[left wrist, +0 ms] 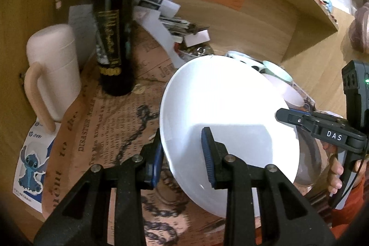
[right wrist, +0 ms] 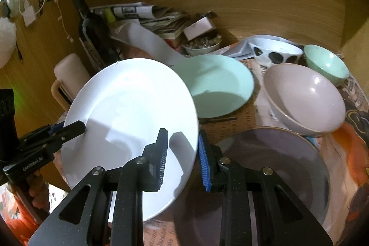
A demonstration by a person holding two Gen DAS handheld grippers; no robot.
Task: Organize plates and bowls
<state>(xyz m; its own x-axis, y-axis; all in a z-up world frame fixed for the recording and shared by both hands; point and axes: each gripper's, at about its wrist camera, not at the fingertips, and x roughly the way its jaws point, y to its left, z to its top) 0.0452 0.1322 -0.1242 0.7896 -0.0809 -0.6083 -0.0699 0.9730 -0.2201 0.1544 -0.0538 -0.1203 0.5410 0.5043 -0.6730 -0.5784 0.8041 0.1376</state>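
Spreading under everything is a newsprint-patterned mat (left wrist: 110, 121) on a wooden desk (left wrist: 13, 43), and tilted above it is the white plate (left wrist: 221, 112), the biggest of the dishes, gripped from two sides. The left gripper (left wrist: 183, 157) has its blue pads closed on the plate's near left rim, one pad on the upper face and one beneath; the right gripper (right wrist: 182, 158) pinches the opposite rim the same way, its jaws drawn nearly together on the thin edge. Below the plate's right side lies a mauve plate (right wrist: 288, 167) flat on the mat. Behind it stand a pale green plate (right wrist: 221, 84), a pink bowl (right wrist: 306, 100), a black-spotted white bowl (right wrist: 274, 52) and a small green bowl (right wrist: 327, 61), close together. To the left, near the wall, are a dark wine bottle (left wrist: 113, 38) and a cream jug (left wrist: 55, 70), with a pile of papers (left wrist: 161, 13) behind.
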